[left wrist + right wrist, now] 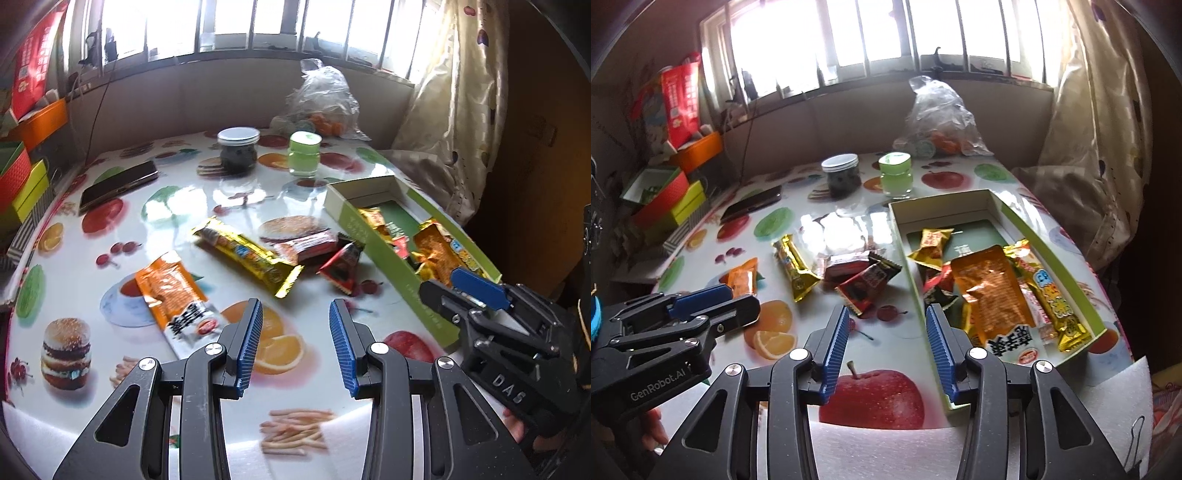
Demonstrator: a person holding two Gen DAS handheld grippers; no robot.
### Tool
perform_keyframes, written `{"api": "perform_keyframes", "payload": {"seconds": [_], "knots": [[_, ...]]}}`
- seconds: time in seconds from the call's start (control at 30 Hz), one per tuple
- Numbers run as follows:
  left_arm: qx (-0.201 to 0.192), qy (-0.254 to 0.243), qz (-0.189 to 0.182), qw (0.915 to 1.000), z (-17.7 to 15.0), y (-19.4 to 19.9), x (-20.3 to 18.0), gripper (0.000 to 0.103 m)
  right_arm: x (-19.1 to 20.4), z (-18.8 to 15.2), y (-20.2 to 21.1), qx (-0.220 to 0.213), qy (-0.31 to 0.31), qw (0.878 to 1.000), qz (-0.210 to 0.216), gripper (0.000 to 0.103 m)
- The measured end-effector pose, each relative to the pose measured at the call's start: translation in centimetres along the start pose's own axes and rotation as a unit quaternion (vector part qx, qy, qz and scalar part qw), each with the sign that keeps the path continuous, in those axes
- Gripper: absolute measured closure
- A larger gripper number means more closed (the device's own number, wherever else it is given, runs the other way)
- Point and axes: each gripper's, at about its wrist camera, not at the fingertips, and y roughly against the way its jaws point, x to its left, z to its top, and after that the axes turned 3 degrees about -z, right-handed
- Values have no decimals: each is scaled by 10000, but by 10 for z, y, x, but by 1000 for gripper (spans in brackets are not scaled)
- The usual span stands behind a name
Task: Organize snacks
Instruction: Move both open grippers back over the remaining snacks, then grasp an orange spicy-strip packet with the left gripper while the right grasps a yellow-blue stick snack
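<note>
A green-and-white box [384,254] [1067,251] lies on the right of the table and holds several snack packets, among them an orange packet [991,295] and a gold bar [1056,306]. On the table lie an orange packet [173,295] [740,278], a long gold bar [247,254] [794,266], a red packet [306,245] [849,267] and a dark red triangular packet [341,267] [866,286]. My left gripper [295,345] is open and empty above the table, near the orange packet. My right gripper [886,350] is open and empty at the box's near left corner.
At the back stand a dark jar with a white lid [237,149] [841,175], a small green jar [303,153] [895,179], a phone [118,184] [751,205] and a plastic bag [323,103] [938,118]. Coloured boxes [668,195] are stacked at the left. A curtain [454,110] hangs at the right.
</note>
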Motion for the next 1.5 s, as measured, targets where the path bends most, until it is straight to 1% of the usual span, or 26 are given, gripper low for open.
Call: {"api": "perform_keyframes", "payload": {"seconds": [0.1,0.2,0.43,0.53,0.63,0.77,0.83,0.97,1.07,1.1,1.13,1.2,1.37,1.5], "knots": [[62,193,125,9997,-3,-2,16,64,4,1,-7,77,47,9999,59,56],[77,398,140,9991,-5,-3,32,64,8,3,-15,162,64,9998,121,56],[139,709,291,9970,-10,-8,61,64,26,11,-35,296,245,9989,280,55],[190,886,266,9955,-12,-11,73,64,35,16,-45,361,368,9980,370,55],[244,1062,330,9935,-15,-15,85,64,43,20,-54,410,460,9972,423,55],[288,1207,331,9917,-16,-18,96,64,54,27,-68,474,575,9957,553,55],[315,1327,299,9902,-17,-20,102,64,59,30,-75,523,665,9949,544,55],[410,1521,229,9872,-16,-28,110,64,69,37,-87,559,861,9928,614,55],[470,1565,216,9863,-15,-34,112,64,74,42,-98,642,938,9911,686,54],[479,1584,209,9860,-14,-36,112,61,75,43,-100,662,954,9909,687,54],[507,1623,188,9853,-13,-38,113,51,77,44,-103,679,981,9904,700,54],[535,1667,180,9844,-11,-42,114,45,80,46,-111,732,1082,9891,685,53],[534,1649,208,9846,-6,-47,114,45,86,51,-124,828,1267,9857,736,52],[561,1543,226,9862,-1,-51,112,45,91,57,-133,884,1411,9827,813,51]]}}
